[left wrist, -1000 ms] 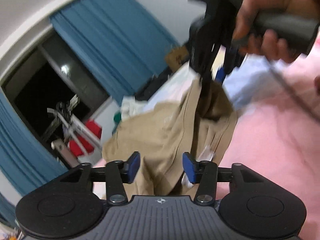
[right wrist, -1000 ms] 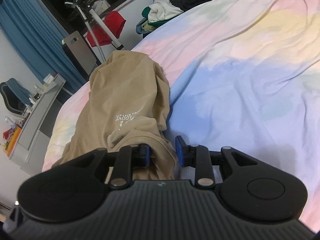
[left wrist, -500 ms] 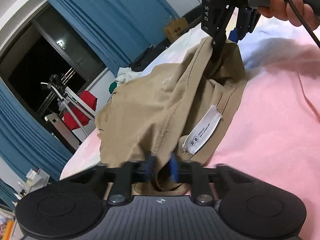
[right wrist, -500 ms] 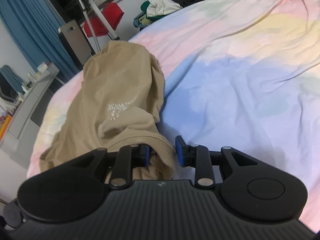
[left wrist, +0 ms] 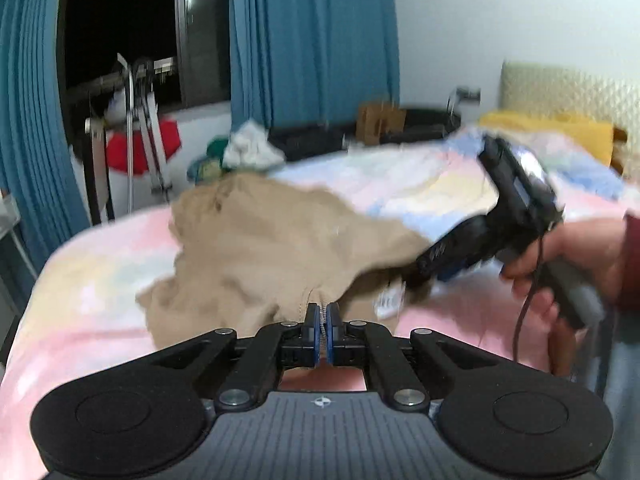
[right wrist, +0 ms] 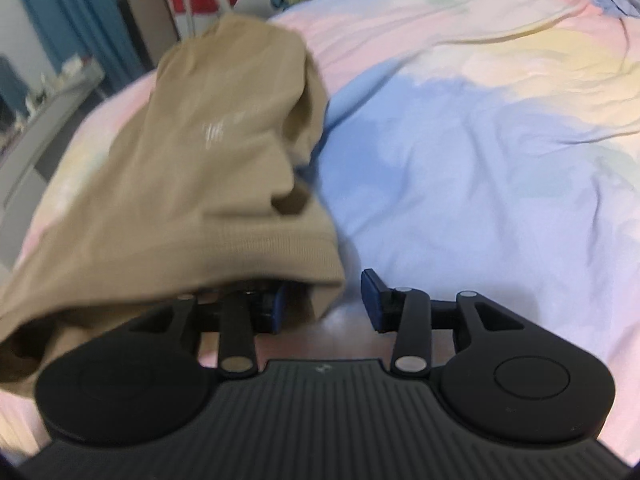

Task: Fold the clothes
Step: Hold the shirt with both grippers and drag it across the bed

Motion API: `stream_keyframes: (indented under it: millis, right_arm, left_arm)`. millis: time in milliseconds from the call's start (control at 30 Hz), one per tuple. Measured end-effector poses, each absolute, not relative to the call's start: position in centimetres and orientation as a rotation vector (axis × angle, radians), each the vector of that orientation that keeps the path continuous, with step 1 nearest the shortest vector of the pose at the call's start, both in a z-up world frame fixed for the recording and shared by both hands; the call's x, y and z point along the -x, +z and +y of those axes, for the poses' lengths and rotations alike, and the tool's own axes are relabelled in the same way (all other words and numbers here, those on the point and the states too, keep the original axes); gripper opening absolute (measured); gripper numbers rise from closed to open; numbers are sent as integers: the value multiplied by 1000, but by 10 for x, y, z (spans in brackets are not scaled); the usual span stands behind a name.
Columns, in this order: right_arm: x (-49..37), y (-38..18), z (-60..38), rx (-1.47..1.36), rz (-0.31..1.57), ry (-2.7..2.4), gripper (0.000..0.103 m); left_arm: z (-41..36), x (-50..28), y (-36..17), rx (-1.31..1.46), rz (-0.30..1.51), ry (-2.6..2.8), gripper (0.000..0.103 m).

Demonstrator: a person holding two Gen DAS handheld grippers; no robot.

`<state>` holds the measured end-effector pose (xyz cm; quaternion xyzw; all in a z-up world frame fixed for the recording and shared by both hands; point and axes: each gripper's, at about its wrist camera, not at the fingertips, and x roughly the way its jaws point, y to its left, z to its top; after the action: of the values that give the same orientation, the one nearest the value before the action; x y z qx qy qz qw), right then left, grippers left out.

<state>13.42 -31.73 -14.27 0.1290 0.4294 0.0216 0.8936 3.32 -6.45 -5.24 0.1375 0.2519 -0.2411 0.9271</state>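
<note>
Two blue-padded fingers of the left gripper (left wrist: 322,316) are pressed together at about 6 o'clock in the left wrist view, pinching a seamed edge of the tan garment (left wrist: 272,240) between them. From that pinch the cloth spreads up and away toward 11 o'clock, bunched and wrinkled, over the pastel bedspread (left wrist: 100,280). A white label (left wrist: 389,300) hangs from the cloth's underside just right of the pinch, at about 4 o'clock from the picture's middle.

The right gripper (right wrist: 323,300) has its jaws opening. Its right pad stands clear over the bedspread with nothing touching it; the ribbed hem of the tan garment drapes over the left finger (right wrist: 276,308) and hides most of it, and a corner of cloth hangs into the gap without being squeezed. In the right wrist view the garment runs from that hem up toward 11 o'clock, lying along the left half of the bed, a faint pale print on its upper face. The bedspread fills the right half, blue near the middle and pink and yellow toward 1 o'clock.

Seen from the left wrist camera, the right gripper sits at 3 o'clock, blurred, its tip at the garment's right edge, gripped by a hand (left wrist: 576,264) with a dark red sleeve (left wrist: 632,260) and a black cable trailing down.

Beyond the bed, blue curtains (left wrist: 312,40) hang at 12 o'clock beside a dark window (left wrist: 120,20), a heap of clothes (left wrist: 240,152) lies at 11 o'clock, and a yellow pillow (left wrist: 560,128) rests at 2 o'clock.
</note>
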Motion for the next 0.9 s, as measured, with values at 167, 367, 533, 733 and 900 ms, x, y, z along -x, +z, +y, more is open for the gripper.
stream_keyframes:
  millis: [167, 367, 533, 733, 900]
  right_arm:
    - [-127, -144, -296, -119, 857, 49, 41]
    - [-142, -151, -289, -125, 803, 82, 24]
    - [-133, -133, -267, -10, 692, 115, 16]
    - [-102, -107, -265, 194, 544, -58, 13]
    - [-117, -136, -286, 138, 816, -57, 13]
  left_arm:
    - [-62, -55, -79, -306, 655, -427, 4]
    - [-53, -69, -87, -228, 697, -383, 24]
    - [-57, -68, -92, -196, 695, -397, 31]
    - [-72, -70, -102, -234, 691, -351, 31]
    - [-77, -69, -103, -259, 665, -323, 30]
